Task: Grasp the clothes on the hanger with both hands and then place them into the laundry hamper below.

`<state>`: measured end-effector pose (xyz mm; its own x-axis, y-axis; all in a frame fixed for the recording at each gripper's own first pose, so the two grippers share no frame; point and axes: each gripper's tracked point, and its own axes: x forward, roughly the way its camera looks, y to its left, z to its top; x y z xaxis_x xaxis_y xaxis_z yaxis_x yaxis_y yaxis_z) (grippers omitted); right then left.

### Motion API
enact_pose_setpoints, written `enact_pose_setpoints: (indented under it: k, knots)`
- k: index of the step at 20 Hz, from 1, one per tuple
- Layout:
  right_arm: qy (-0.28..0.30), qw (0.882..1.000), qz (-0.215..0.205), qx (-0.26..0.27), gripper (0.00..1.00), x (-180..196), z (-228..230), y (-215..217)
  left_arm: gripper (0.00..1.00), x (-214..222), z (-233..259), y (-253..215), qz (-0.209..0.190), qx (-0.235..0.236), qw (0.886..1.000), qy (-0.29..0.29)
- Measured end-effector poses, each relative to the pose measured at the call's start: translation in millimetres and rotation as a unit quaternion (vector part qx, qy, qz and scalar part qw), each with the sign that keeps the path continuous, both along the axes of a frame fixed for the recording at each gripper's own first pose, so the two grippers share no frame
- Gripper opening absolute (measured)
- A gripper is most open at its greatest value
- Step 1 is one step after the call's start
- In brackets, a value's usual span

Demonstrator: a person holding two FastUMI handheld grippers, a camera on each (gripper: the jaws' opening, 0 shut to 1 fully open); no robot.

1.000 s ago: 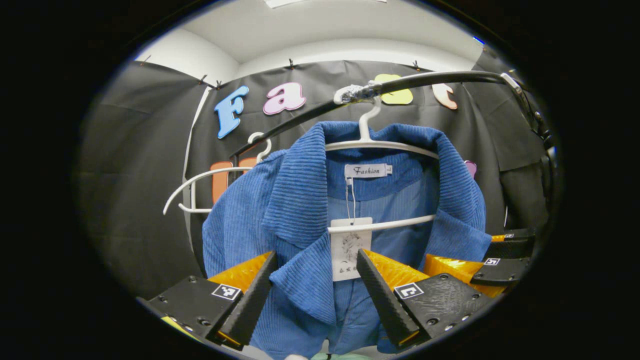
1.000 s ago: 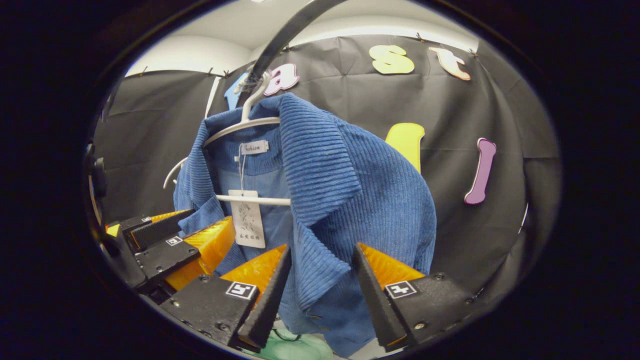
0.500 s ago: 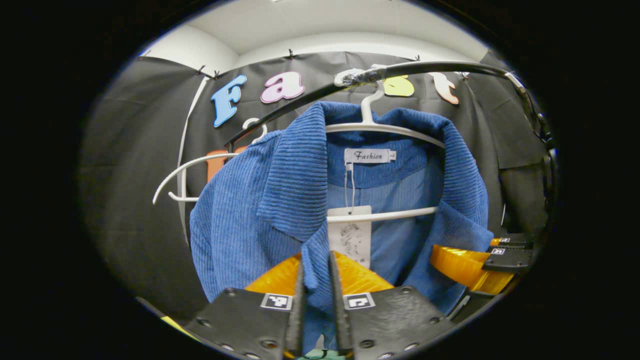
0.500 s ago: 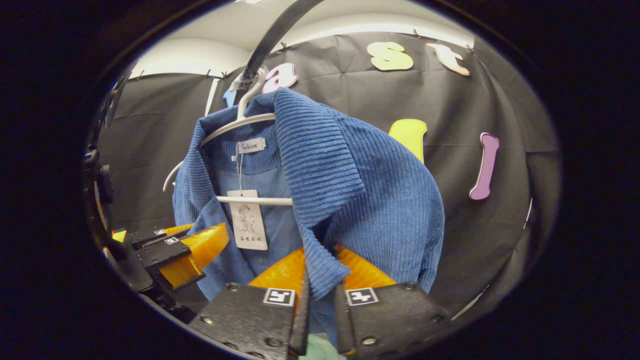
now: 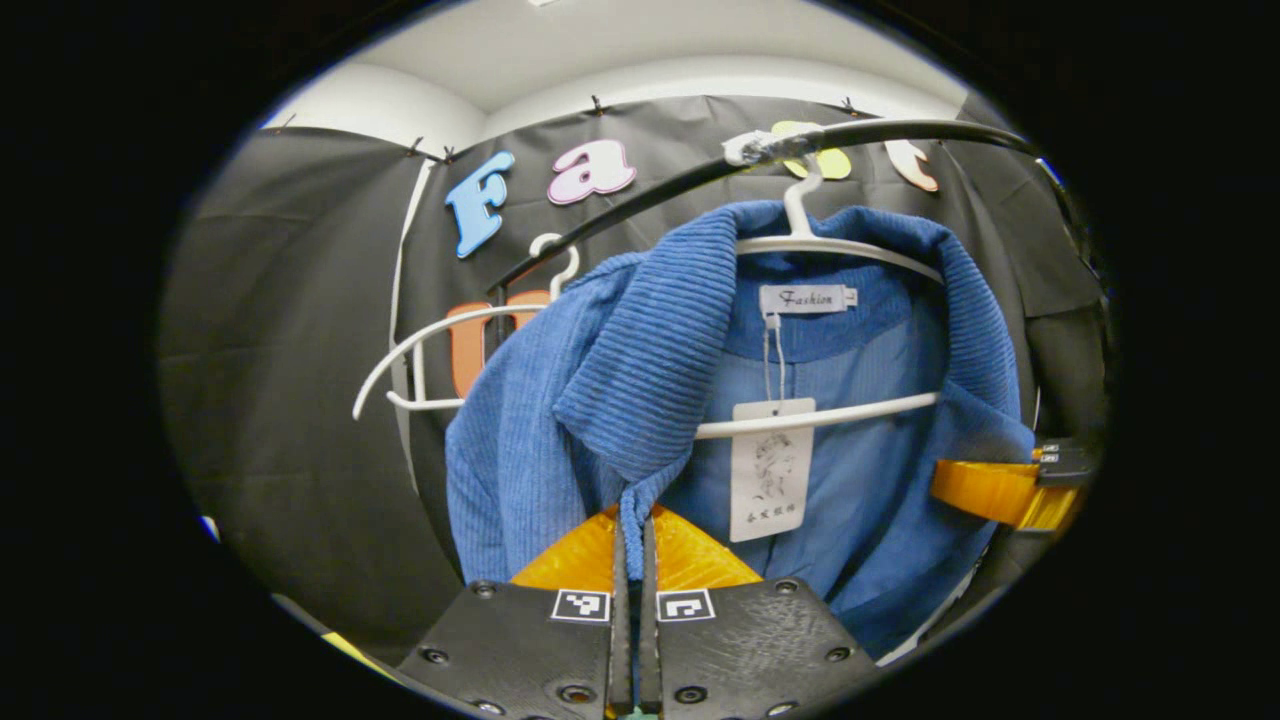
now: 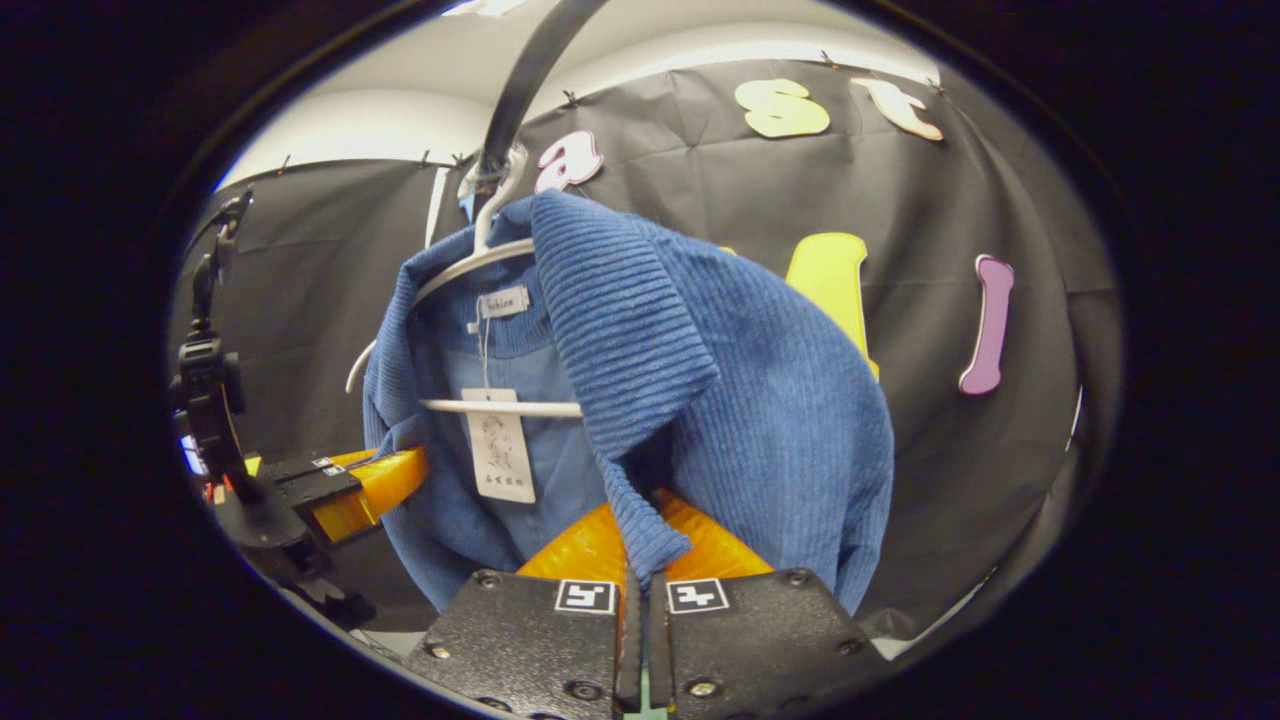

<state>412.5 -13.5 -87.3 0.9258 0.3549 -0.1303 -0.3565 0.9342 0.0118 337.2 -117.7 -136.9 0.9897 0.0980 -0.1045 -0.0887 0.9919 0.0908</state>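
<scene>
- Now both pairs of fingers are seen pressed together on cloth, where a second ago they stood wide: the left gripper is clamped on the front edge below the left lapel of the blue corduroy jacket, and the right gripper on the tip of the other lapel.
- Closure was nearly reached half a second ago; a thin fold of cloth is now nipped in each. The two-handed grasp is judged made; lifting off comes next.
- The jacket hangs on the white hanger, whose hook sits on the black rail at 12 o'clock in the left gripper view.
- The right gripper is also seen at 3 o'clock there.
- An empty hanger lies just beside the jacket at 9 o'clock; snagging is judged possible.
- The collar wraps the hanger's shoulders, so the cloth must be drawn forward and off before lowering.
- A camera stand stands at 9 o'clock in the right gripper view, limiting sideways room.
- Open room is judged to lie downward, toward 6 o'clock.
</scene>
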Motion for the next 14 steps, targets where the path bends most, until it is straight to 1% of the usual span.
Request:
enact_pose_setpoints:
  k: [1, 2, 3, 5, 6, 7, 14]
  knots:
    - [0.0, 1.0, 0.0, 0.0, 0.06, 0, -1, -7, 0.03, -1, 1, 6, 0.005, -0.003, 1.0, 0.0]
    - [0.001, 1.0, -0.008, -0.002, 0.06, 3, -1, -16, 0.08, -1, 2, 12, 0.01, -0.006, 1.0, 0.0]
    - [0.003, 1.0, -0.015, -0.002, 0.06, 5, -2, -27, 0.09, -2, 5, 18, 0.014, -0.006, 1.0, -0.003]
    - [0.008, 1.0, -0.019, 0.014, 0.06, 7, 1, -40, 0.09, -2, 8, 31, 0.025, 0.0, 1.0, -0.008]
    - [0.01, 1.0, -0.021, 0.02, 0.06, 8, 3, -46, 0.04, -3, 12, 35, 0.029, 0.002, 1.0, -0.012]
    - [0.008, 0.999, -0.025, 0.021, 0.06, 9, 7, -53, 0.09, -2, 15, 39, 0.032, 0.004, 0.999, -0.015]
    - [-0.026, 0.998, -0.055, 0.029, 0.06, 13, 36, -87, 0.08, -1, 34, 55, 0.053, 0.015, 0.998, -0.029]
